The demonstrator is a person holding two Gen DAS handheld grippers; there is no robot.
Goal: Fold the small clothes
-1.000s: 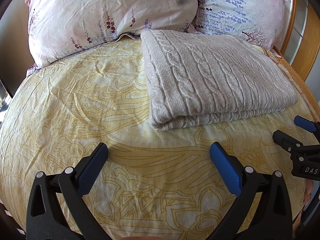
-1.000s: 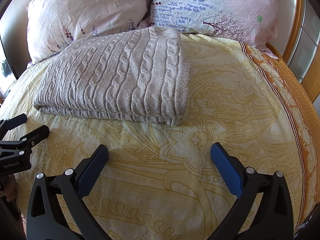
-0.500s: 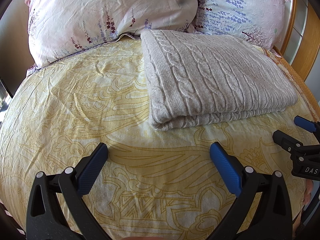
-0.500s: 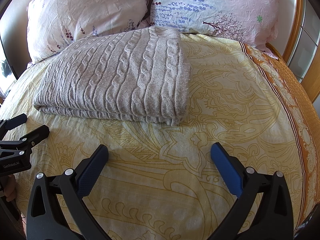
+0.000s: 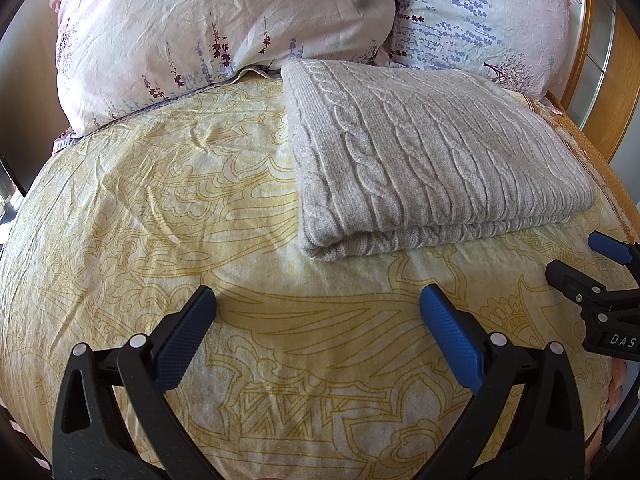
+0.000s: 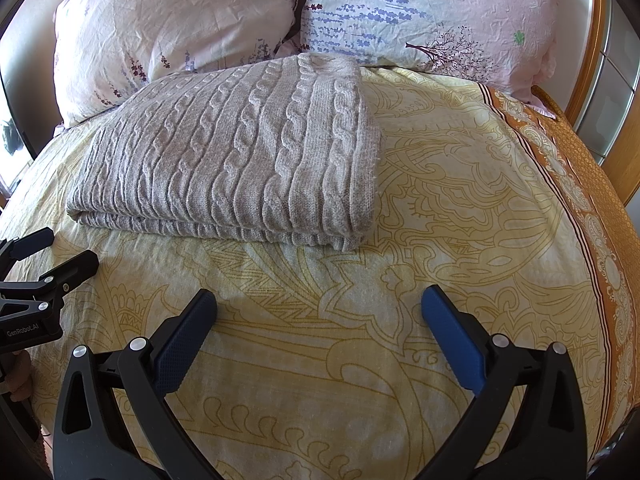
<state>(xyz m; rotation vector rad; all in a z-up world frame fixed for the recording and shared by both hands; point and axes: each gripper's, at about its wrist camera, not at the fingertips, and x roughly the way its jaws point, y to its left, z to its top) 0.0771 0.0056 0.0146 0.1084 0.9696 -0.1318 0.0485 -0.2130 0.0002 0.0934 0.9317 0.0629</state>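
Ahead, folded sweater (image 5: 432, 160) on bedspread (image 5: 160, 208) (pillows (image 5: 208, 32) behind); both jaws spread, empty.

no visible change: nothing moved or shifted since earlier frames.

Far edge of folded grey cable-knit sweater (image 5: 432, 160) hidden where it meets floral pillows (image 5: 224, 28). Inner layers of fold unseen; garment type unclear. Right black gripper with blue pads (image 5: 600, 264) cut by frame edge in left wrist view; left one (image 6: 36, 264) likewise in right wrist view. Holding hands mostly out of frame. Wooden headboard (image 6: 616, 120) cropped.
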